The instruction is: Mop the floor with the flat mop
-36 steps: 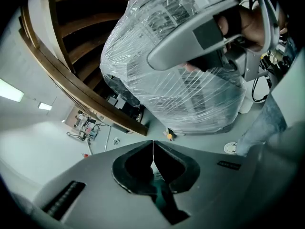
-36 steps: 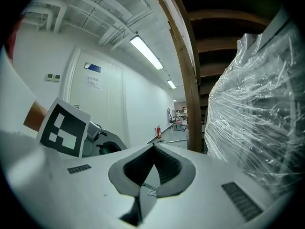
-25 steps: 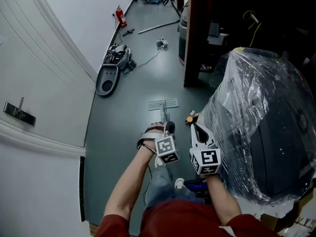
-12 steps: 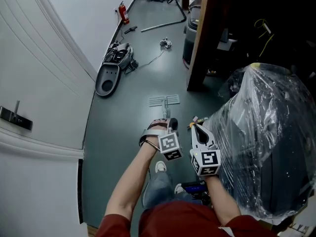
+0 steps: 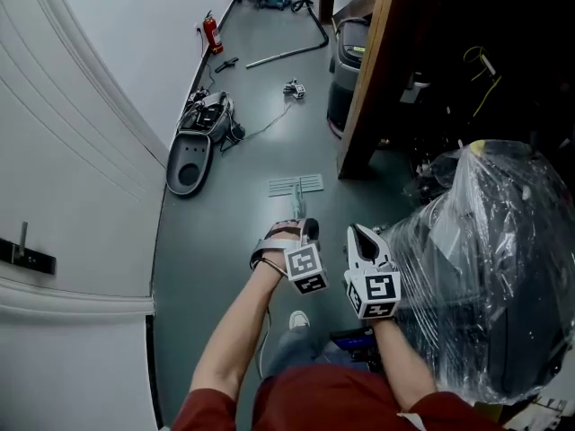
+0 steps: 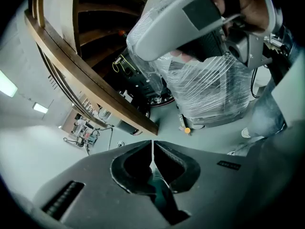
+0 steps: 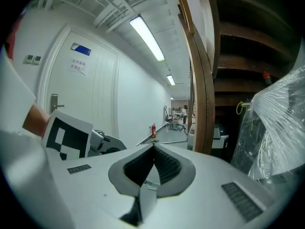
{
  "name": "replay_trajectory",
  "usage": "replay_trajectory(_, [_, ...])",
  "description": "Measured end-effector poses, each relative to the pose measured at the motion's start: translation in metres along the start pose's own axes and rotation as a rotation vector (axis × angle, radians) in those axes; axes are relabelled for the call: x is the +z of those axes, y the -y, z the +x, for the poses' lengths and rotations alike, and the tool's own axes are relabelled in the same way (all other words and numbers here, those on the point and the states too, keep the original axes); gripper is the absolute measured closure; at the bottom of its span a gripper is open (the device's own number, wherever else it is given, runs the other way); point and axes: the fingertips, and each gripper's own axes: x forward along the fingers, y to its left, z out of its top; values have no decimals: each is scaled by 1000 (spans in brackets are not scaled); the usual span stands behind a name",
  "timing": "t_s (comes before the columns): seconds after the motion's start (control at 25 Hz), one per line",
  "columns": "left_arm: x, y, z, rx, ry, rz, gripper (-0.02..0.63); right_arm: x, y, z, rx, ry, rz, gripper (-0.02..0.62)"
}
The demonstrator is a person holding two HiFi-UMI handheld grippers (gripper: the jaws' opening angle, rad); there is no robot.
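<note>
Left gripper (image 6: 152,150): its jaws are pressing together tip to tip, clenched, with nothing that can be made out between them. A hand is holding it over the middle of the floor.
Right gripper (image 7: 153,149): its jaws are also meeting at the tips, clenched on nothing. It is hanging just beside the left gripper and pointing down the corridor.
Mop shaft (image 5: 297,208): it is rising from the mop head towards the left gripper, and its top end is passing out of sight there. How it is being held cannot be told.
Flat mop head (image 5: 296,186): it is lying flat on the floor just ahead of both grippers, clear of both floor edges.
Shoe (image 5: 299,320): it is standing on the floor below the grippers.
Floor (image 5: 225,232): a narrow grey strip, it is running away between two edges.
Left edge: a white wall (image 5: 108,106) is curving along it. A grey appliance (image 5: 189,155) is lying against its foot, with a cable trailing into the lane.
Right edge: a wooden upright (image 5: 368,88) is standing just beyond the mop head. A plastic-wrapped load (image 5: 485,268) is bulging in near the right gripper.
Free room: bare floor is lying all round the mop head, widest towards the wall. A lane is running on between the appliance and the upright.
Far end: a fire extinguisher (image 5: 213,36) is standing against the wall, and a metal tube (image 5: 283,54) is lying across the floor near it.
</note>
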Motion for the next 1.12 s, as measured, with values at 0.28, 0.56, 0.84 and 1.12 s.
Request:
replay_trajectory(0.28, [-15,-44,20,-12,11,13,588,22,-2,49,-15,17,11,578])
replay_trajectory(0.56, [-12,-103,55,-14,12,5,588,36,26,114,-16,32,25,578])
replay_trajectory(0.84, [-7,-151,85,-26,5,-11,588,59,54,173,1,37,32,578])
replay_trajectory(1.12, [-7,-169,96,-35,1,24,588,67,59,201,20,33,25,578])
